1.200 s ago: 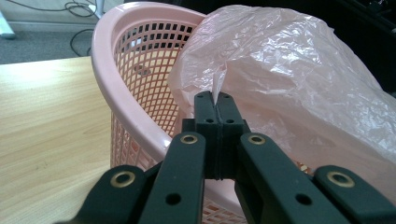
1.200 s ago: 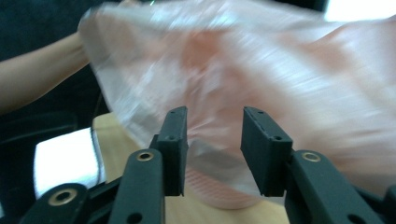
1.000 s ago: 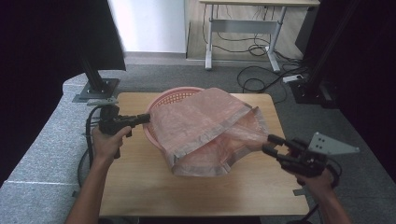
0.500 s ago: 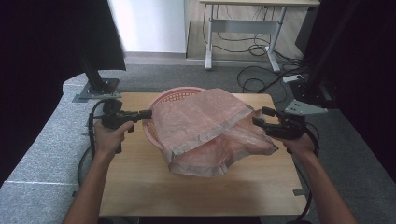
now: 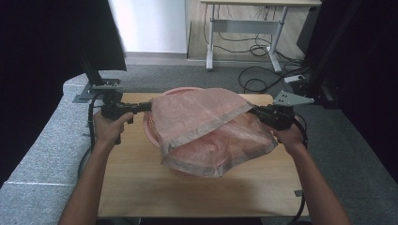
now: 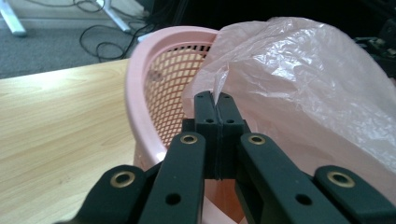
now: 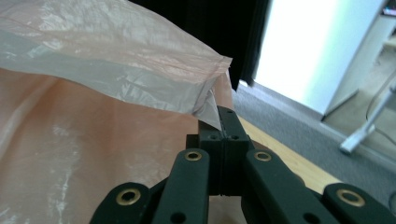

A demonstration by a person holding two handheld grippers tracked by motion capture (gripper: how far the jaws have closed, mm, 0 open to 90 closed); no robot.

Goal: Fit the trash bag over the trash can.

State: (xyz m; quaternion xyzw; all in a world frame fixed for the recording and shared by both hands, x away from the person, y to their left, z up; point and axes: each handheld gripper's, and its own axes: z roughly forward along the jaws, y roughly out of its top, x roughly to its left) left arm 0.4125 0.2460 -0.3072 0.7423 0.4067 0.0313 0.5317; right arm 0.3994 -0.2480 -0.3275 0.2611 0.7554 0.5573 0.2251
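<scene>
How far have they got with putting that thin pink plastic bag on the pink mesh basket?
Done: the left gripper and right gripper each pinch an edge of the thin pink plastic bag. In hand: it is stretched above the pink mesh basket. Left: the bag isn't yet fitted around the rim.

The high view looks forward and down on the desk (image 5: 141,187) from above. Each gripper view looks closely along its own jaws from opposite sides, both sharing the pink plastic bag (image 5: 202,112).

even, soft light w/ dark surrounds. glare on the plastic bag (image 6: 308,74) right of the left gripper (image 6: 215,100); bright white panel (image 7: 317,46) blown out beyond the right gripper (image 7: 223,122). near jaws slightly soft.
</scene>
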